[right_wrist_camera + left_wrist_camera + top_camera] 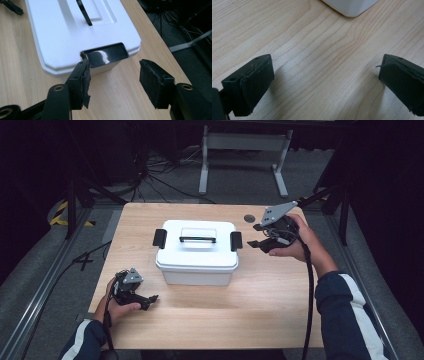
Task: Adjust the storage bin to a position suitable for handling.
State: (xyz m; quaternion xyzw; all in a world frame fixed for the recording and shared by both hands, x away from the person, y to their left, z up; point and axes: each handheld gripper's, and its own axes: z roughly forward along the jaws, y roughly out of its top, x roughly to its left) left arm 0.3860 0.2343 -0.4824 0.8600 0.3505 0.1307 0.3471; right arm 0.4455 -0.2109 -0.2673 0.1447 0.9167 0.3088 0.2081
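The white box [196, 251] sits mid-table. Its right latch [106, 54] lies at 12 o'clock, just ahead of the right gripper [113, 77], whose jaws stand apart, empty. The left gripper [145, 301], likewise apart, rests farther away.

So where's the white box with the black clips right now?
The white box sits mid-table in the high view, nearer the far edge, lid on. The left gripper is near its front-left corner, and the right gripper is beside its right-hand clip.

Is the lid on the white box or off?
On. The lid sits flat on the white box, with its black handle lying down.
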